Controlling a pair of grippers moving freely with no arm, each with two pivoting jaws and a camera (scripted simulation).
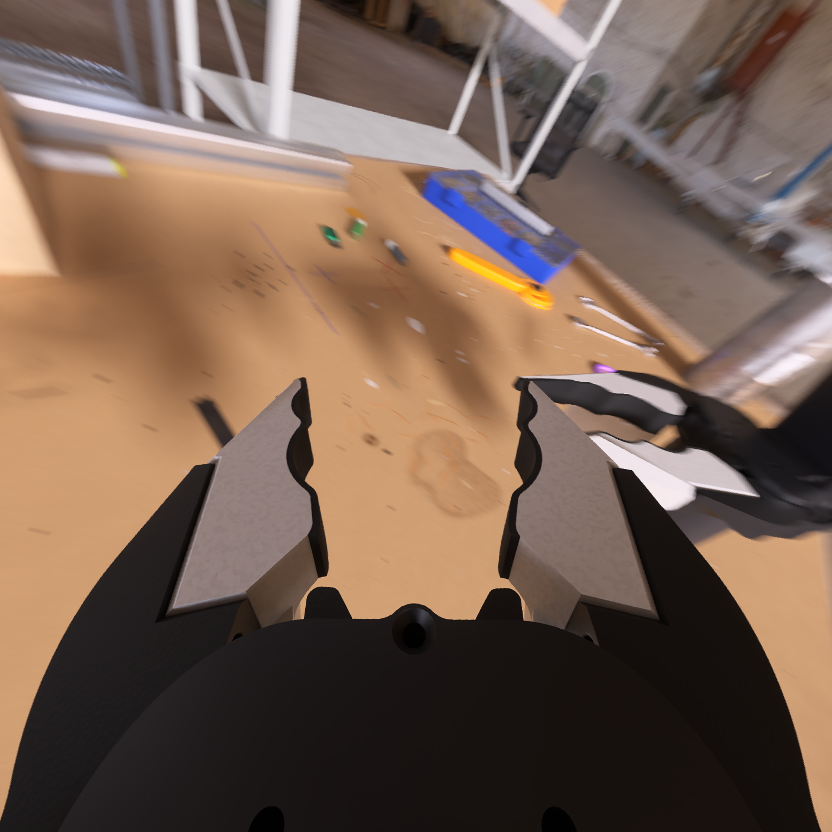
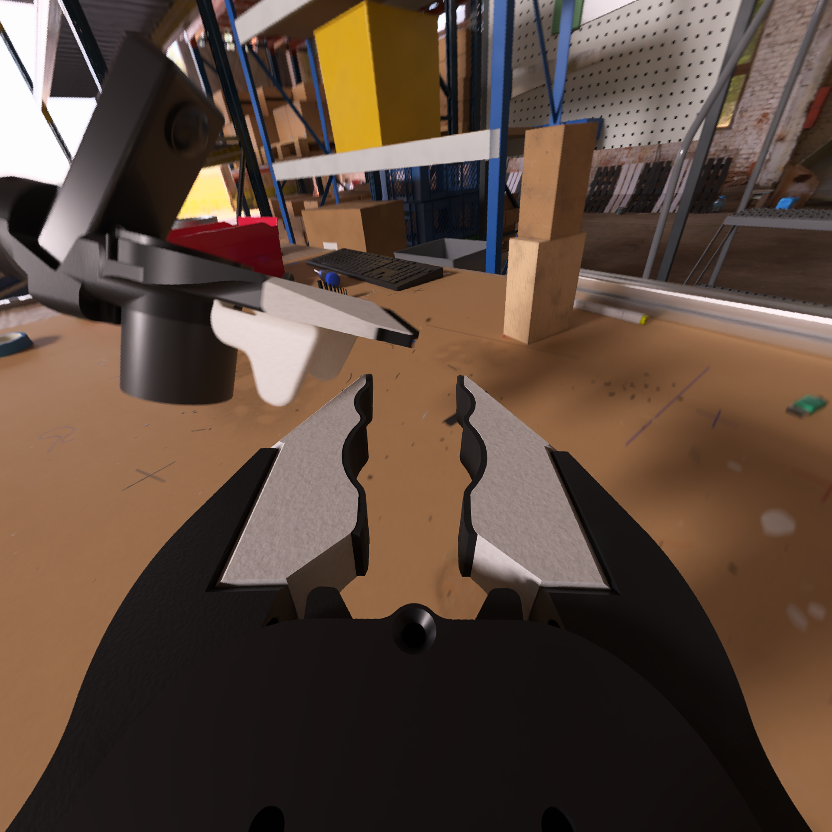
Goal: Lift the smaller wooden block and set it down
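The smaller wooden block (image 2: 540, 288) stands upright on the brown tabletop (image 2: 135, 517), ahead and a little to the right in the right wrist view. A taller wooden block (image 2: 558, 180) stands right behind it. My right gripper (image 2: 414, 380) is open and empty, low over the table, well short of the blocks. My left gripper (image 1: 412, 387) is open wide and empty. It also shows in the right wrist view (image 2: 360, 342), up on the left, crossing in front. The right gripper shows at the right of the left wrist view (image 1: 630, 418). A tan face (image 1: 22, 202) at that view's left edge may be a block.
A blue box (image 1: 499, 225), a yellow tool (image 1: 495, 274), two wrenches (image 1: 617, 328) and small green parts (image 1: 355, 227) lie far off. A keyboard (image 2: 378, 268), red bin (image 2: 234, 243) and grey tray (image 2: 445, 254) sit behind. A metal rail (image 2: 702, 301) runs beside the blocks.
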